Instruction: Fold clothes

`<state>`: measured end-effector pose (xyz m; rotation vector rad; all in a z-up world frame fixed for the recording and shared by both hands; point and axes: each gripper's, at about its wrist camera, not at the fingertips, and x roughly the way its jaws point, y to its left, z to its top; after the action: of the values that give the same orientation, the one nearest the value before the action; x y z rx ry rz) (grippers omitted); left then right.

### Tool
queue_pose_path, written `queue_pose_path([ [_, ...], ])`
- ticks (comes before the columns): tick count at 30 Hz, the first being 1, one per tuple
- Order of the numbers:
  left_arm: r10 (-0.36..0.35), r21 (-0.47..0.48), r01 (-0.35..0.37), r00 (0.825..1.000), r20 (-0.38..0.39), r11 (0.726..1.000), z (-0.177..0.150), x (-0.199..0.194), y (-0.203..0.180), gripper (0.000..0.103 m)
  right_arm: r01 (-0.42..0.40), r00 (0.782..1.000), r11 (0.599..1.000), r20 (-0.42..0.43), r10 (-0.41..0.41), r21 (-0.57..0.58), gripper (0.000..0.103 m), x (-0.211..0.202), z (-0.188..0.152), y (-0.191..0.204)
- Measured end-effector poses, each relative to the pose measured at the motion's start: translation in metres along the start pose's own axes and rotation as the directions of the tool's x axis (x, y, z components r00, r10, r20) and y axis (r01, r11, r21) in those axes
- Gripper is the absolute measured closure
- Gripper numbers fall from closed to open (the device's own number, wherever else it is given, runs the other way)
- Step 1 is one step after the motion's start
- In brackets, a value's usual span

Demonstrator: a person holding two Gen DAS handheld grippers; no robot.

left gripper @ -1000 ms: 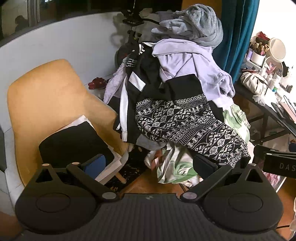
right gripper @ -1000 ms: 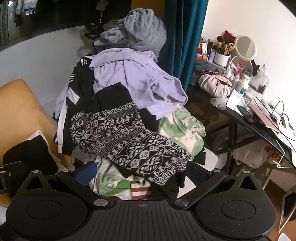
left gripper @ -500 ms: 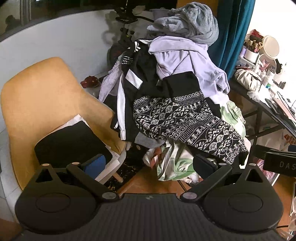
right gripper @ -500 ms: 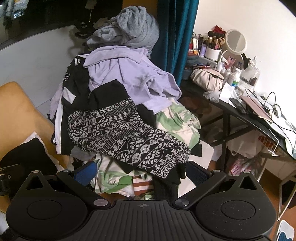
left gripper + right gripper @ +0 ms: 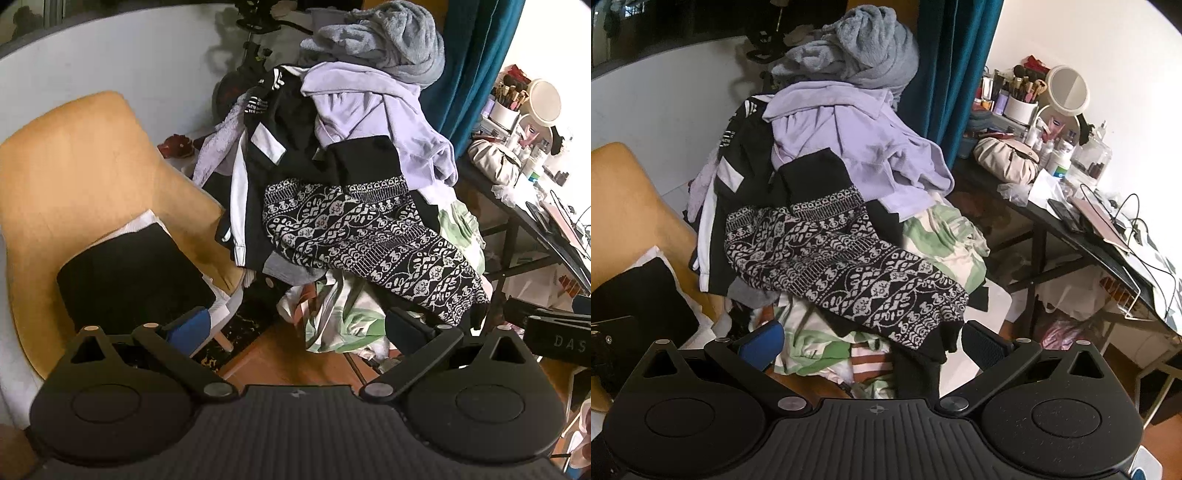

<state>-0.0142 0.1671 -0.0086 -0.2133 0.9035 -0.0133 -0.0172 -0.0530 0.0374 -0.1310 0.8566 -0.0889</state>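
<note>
My left gripper (image 5: 295, 328) and right gripper (image 5: 873, 341) both gape wide, holding nothing. The black-and-white patterned garment (image 5: 842, 254) drapes the clothes pile (image 5: 849, 147) at twelve o'clock; the mustard chair (image 5: 74, 166) sits at ten.
</note>
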Motion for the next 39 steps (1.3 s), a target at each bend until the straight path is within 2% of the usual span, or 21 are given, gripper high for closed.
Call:
queue_pose_path([
  [10, 0.023, -0.002, -0.023, 1.0, -0.002, 1.0, 0.024, 0.025, -0.019, 0.0, -0.011, 1.0, 1.0, -0.005, 0.011, 0.003, 0.001, 0.031, 0.024, -0.019],
  [17, 0.06, -0.047, -0.06, 0.998, 0.01, 0.997, 0.049, 0.04, -0.035, 0.0, -0.057, 0.998, 0.998, 0.008, 0.057, -0.02, 0.001, 0.059, 0.057, -0.036],
  [26, 0.116, -0.029, -0.116, 0.993, 0.022, 0.993, 0.073, 0.053, -0.071, 0.0, -0.115, 0.993, 0.993, 0.021, 0.115, -0.003, 0.001, 0.089, 0.088, -0.068],
  [31, 0.109, -0.02, -0.108, 0.993, 0.045, 0.994, 0.087, 0.062, -0.094, 0.0, -0.111, 0.993, 0.993, 0.036, 0.11, 0.031, 0.001, 0.101, 0.097, -0.094],
  [36, 0.058, 0.006, -0.058, 0.996, 0.061, 0.998, 0.1, 0.075, -0.121, 0.0, -0.091, 0.995, 0.993, 0.046, 0.088, 0.072, 0.001, 0.113, 0.106, -0.123],
  [39, 0.045, -0.009, -0.044, 0.996, 0.071, 0.999, 0.106, 0.082, -0.129, 0.0, -0.089, 0.995, 0.992, 0.061, 0.083, 0.095, 0.001, 0.117, 0.112, -0.138],
])
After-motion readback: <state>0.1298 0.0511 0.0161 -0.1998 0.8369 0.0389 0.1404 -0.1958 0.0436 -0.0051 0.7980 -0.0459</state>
